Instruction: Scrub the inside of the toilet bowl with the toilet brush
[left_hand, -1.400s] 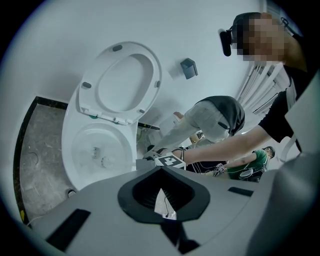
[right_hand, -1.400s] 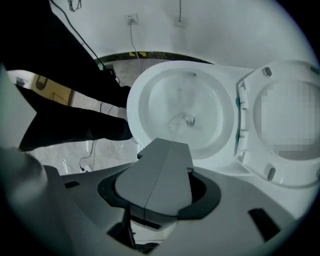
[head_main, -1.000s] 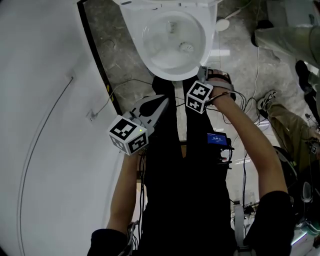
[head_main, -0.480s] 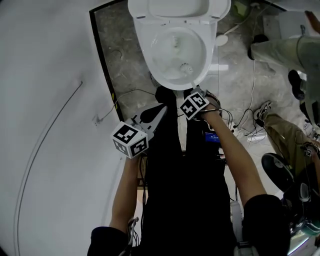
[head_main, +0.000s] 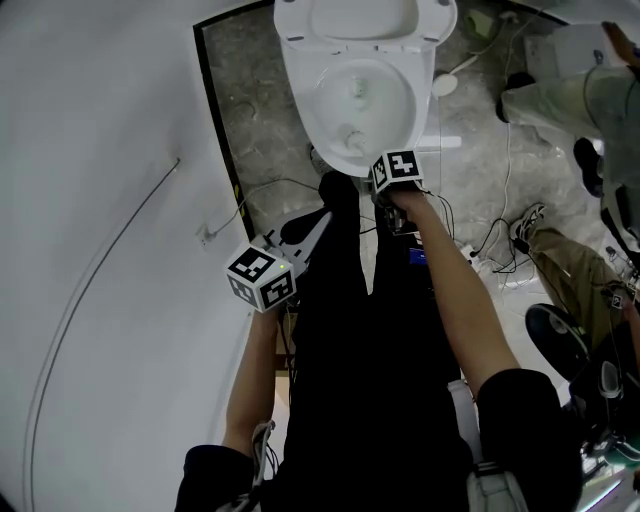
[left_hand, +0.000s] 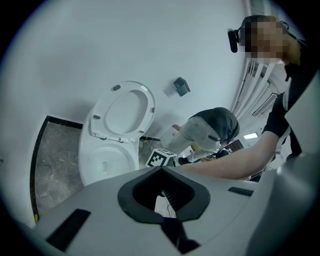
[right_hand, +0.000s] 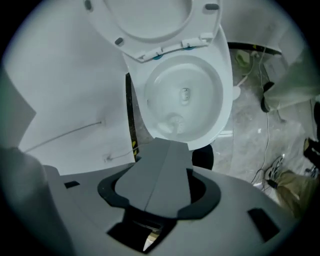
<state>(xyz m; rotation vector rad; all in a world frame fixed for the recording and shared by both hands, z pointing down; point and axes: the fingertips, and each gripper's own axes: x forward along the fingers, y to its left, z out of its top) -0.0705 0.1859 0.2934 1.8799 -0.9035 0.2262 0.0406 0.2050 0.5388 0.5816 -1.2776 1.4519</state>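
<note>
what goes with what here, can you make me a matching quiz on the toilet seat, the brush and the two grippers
Things:
1. toilet seat
2. head of the toilet brush
3. right gripper
4. left gripper

Places or states:
a. at the near rim of the toilet bowl
b. raised upright
c. held back from the toilet, beside the person's left leg
d. down inside the bowl

Pairs: 1-b, 2-d, 3-a, 4-c
</note>
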